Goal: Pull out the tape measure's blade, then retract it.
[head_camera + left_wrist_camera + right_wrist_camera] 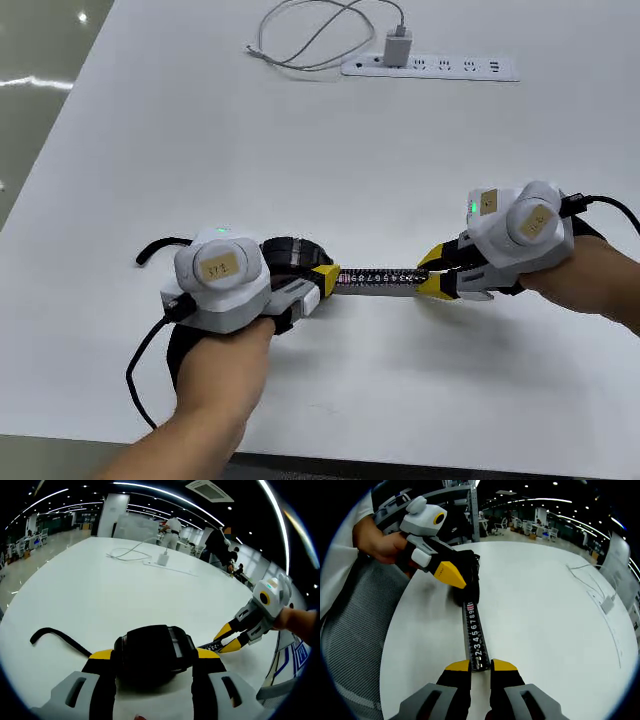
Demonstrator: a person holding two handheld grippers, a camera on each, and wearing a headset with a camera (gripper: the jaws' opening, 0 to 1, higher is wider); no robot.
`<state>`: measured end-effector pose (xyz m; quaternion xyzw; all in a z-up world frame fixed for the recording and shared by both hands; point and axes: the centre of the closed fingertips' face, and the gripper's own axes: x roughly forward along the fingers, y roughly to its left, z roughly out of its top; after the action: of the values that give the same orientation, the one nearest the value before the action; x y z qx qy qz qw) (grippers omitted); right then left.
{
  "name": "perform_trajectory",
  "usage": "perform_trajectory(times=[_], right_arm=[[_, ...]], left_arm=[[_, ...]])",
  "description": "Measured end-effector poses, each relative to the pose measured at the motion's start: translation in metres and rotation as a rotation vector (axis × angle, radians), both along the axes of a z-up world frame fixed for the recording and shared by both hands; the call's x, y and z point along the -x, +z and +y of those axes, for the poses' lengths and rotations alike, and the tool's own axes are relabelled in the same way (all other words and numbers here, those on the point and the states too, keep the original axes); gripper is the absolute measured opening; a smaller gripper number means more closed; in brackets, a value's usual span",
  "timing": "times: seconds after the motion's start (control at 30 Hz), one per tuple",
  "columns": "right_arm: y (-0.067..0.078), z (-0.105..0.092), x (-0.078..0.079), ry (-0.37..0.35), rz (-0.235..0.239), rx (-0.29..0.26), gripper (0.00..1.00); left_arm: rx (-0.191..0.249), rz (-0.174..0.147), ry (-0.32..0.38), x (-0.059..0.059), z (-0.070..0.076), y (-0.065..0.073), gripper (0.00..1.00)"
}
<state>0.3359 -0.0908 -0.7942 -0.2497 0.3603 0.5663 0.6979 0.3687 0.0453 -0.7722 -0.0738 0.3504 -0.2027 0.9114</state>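
left gripper (316, 284): clenched around the tape measure (292, 254), whose case looked rigid and compact.
right gripper (432, 272): pinched the blade (380, 276) by its tip; thin, springy, likely slippery.

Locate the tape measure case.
In the head view the tape measure case sits lower left, clamped in the left gripper; its blade runs to the right gripper.

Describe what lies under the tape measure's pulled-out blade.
Bare white table lies under the blade, which spans from the tape measure to the right gripper. The blade's underside is hidden, so whether it touches the table cannot be told.
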Motion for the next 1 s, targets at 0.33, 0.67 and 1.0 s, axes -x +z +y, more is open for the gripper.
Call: perform_trajectory(times=[0.33,0.67,1.0], right_arm=[[-0.002,0.016,0.001,0.004,0.005,-0.015,0.1],[-0.006,0.031,-0.001,0.014,0.012,-0.03,0.1],[-0.007,0.048,-0.003,0.02,0.013,-0.048,0.1]], left_arm=[[0.002,-0.002,-0.003,0.0,0.0,0.0,0.57],[0.003,-0.003,-0.006,0.0,0.0,0.0,0.57],[0.01,-0.001,-0.005,0.0,0.0,0.0,0.57]])
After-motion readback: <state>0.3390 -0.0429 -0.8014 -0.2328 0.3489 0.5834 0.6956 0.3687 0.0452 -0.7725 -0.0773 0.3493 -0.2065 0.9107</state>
